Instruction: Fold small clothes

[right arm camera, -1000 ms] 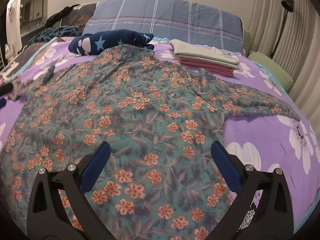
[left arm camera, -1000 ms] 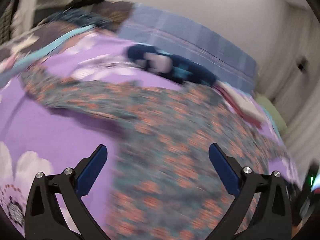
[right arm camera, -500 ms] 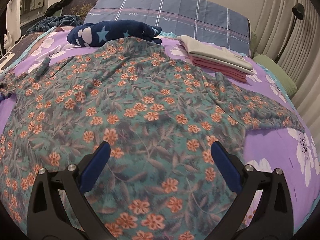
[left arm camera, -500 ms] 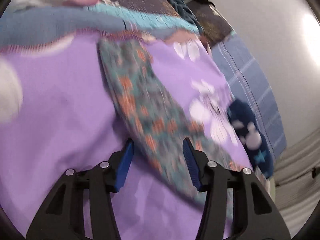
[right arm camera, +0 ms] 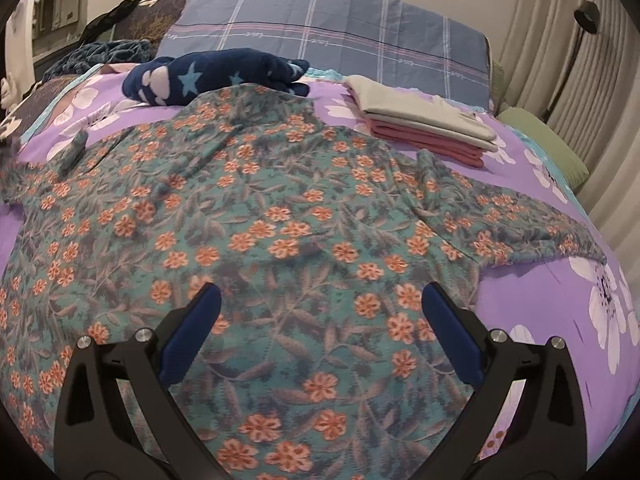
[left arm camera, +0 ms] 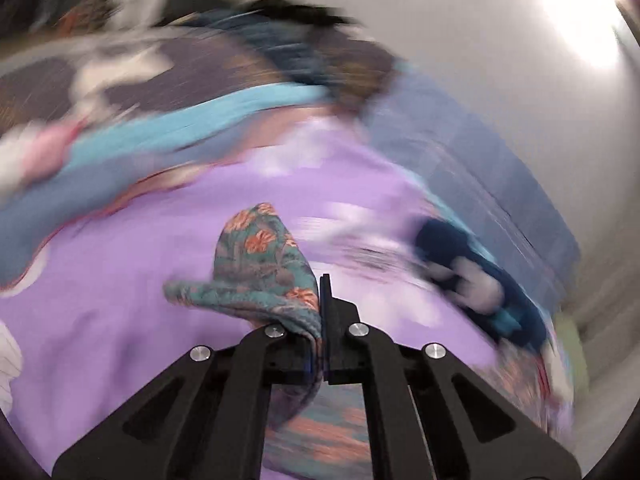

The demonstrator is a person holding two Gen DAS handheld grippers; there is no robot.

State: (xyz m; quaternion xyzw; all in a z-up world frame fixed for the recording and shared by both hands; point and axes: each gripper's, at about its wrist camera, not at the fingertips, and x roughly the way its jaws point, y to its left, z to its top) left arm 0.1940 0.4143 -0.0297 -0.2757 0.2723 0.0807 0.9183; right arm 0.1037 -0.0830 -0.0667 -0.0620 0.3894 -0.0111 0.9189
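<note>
One floral garment (right arm camera: pixel 280 216), teal with orange flowers, lies spread across the purple flowered bedspread (right arm camera: pixel 560 300) and fills most of the right wrist view. At its far left edge in that view the sleeve end is bunched and blurred; the left wrist view shows why, with the left gripper (left arm camera: pixel 322 312) pinched tight on that one sleeve end (left arm camera: pixel 264 264), the cuff folding up and over the left finger while the rest of the fabric trails down between the black arms. The background of that view is streaked with motion blur, so only the purple cover (left arm camera: pixel 120 280), a light blue band and a dark blue shape at the right can be made out. Moving right across the right wrist view, one navy plush toy (right arm camera: pixel 216 76) with pale stars and white patches lies at the head of the bed, touching the garment's top edge. Behind it stands one blue plaid pillow (right arm camera: pixel 340 40). Further right sits one stack of two folded clothes (right arm camera: pixel 424 120), a beige piece on top of a pink one, just beside the garment's shoulder. The garment's second sleeve stretches flat toward the right edge of the bed, near one green cushion (right arm camera: pixel 544 140) and the pleated curtain (right arm camera: pixel 580 60). The right gripper (right arm camera: pixel 320 320) hangs over the lower body of the garment, its two blue pads (right arm camera: pixel 192 332) spread wide and holding nothing.
</note>
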